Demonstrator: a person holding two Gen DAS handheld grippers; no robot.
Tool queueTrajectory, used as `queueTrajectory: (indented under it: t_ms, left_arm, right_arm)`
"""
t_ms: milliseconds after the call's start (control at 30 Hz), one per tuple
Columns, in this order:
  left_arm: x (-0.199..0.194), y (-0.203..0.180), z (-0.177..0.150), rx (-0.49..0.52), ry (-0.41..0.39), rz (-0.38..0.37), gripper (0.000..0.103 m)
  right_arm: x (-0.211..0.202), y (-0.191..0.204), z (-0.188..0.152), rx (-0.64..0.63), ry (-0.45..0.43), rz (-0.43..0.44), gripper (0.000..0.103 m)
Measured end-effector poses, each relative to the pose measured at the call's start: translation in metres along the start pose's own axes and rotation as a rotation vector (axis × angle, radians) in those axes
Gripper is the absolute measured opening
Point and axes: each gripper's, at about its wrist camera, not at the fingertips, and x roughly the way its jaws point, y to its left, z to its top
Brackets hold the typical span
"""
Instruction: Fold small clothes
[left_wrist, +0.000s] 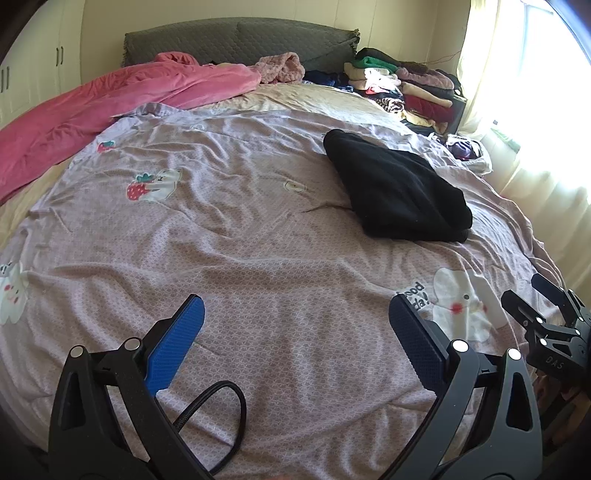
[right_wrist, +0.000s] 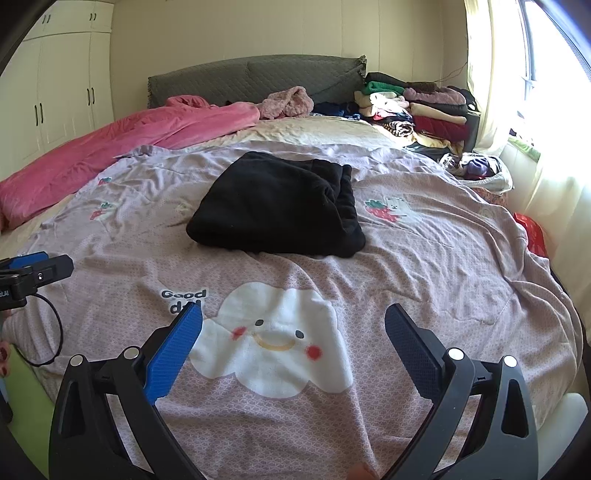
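Note:
A folded black garment (left_wrist: 397, 188) (right_wrist: 277, 206) lies on the lilac bedspread (left_wrist: 240, 240) (right_wrist: 424, 258), out in front of both grippers. My left gripper (left_wrist: 295, 317) hovers open over the near part of the spread, nothing between its blue pads. My right gripper (right_wrist: 293, 328) is open too, held above the white cloud face print (right_wrist: 273, 339), well short of the black garment. The right gripper's black frame (left_wrist: 546, 325) shows at the right edge of the left wrist view; the left gripper's tip (right_wrist: 33, 269) shows at the left edge of the right wrist view.
A pink blanket (left_wrist: 103, 107) (right_wrist: 122, 136) is bunched along the far left of the bed. A stack of folded clothes (left_wrist: 406, 85) (right_wrist: 417, 110) sits at the far right by the grey headboard (left_wrist: 236, 40). A bag of clothes (right_wrist: 480, 170) lies by the bright window.

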Motion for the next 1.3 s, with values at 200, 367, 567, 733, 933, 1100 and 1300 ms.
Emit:
queueTrajectory:
  t_ms: [200,367,567,733,933,1100,1300]
  left_arm:
    - [0.0019,-0.0002,-0.0013,0.002,0.002,0.004,0.094]
    - [0.0036,-0.0005,-0.0015,-0.002,0.007,0.003,0.094]
    - [0.0036,-0.0006,-0.002,-0.003,0.006,0.005,0.094]
    - [0.0034,-0.0001,-0.002,-0.002,0.005,0.004,0.094]
    - [0.0037,0.0,-0.0023,-0.005,0.005,0.004,0.094]
    - [0.0033,0.0006,-0.0021,-0.006,0.004,0.002,0.094]
    - [0.0033,0.0019,-0.0021,-0.007,0.002,-0.001,0.094]
  right_arm:
    - [0.0002,0.0008,-0.0011,-0.005,0.003,0.001,0.099]
    - [0.0005,0.0008,-0.0008,-0.006,0.005,0.002,0.099]
    - [-0.0001,0.0007,-0.001,-0.005,0.006,-0.001,0.099]
    - [-0.0003,0.0006,0.0003,-0.007,0.004,-0.006,0.099]
    - [0.0013,0.0016,0.0029,-0.004,0.015,0.005,0.099]
    - [0.0003,0.0042,0.0053,-0.015,0.015,0.002,0.099]
    - [0.0,0.0051,0.0056,-0.015,0.021,0.004,0.099]
